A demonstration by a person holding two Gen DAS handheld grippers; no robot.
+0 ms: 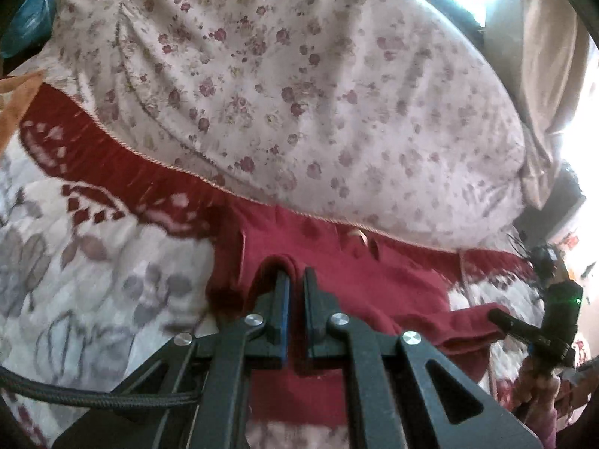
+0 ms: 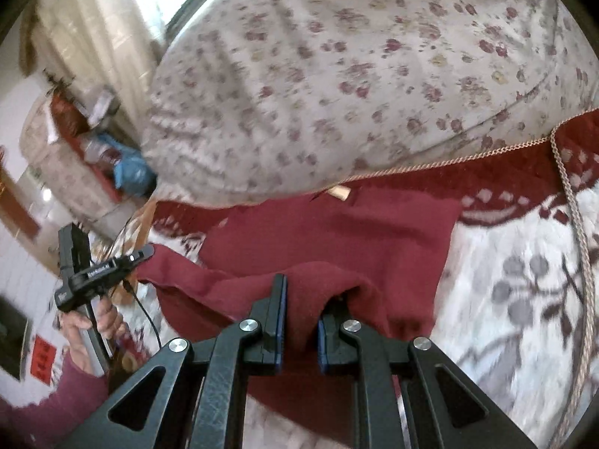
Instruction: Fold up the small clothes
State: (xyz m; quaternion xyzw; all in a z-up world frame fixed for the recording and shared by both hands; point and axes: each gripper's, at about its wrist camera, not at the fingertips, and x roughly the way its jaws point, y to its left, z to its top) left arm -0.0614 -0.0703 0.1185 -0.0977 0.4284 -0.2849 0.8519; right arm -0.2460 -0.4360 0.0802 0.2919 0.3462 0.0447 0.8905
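One dark red garment [image 1: 374, 280] lies spread out. Two black grippers are in view: the left gripper [image 1: 295, 280] and the right gripper [image 2: 303, 299]. One large floral cushion [image 1: 299, 93] sits behind. One patterned red and white cover [image 1: 93, 254] lies underneath. One blue bag [image 2: 129, 172] sits far off.

White lettering runs along the side of the left claw [image 2: 148, 252] in the right wrist view, on its black body, but it is too small and blurred for me to make out the words. On the wall at the far left hangs a red paper sign [image 2: 44, 360] with dark marks; those cannot be read either. The garment, the bedding and the right claw carry no readable text, label or number in either view.
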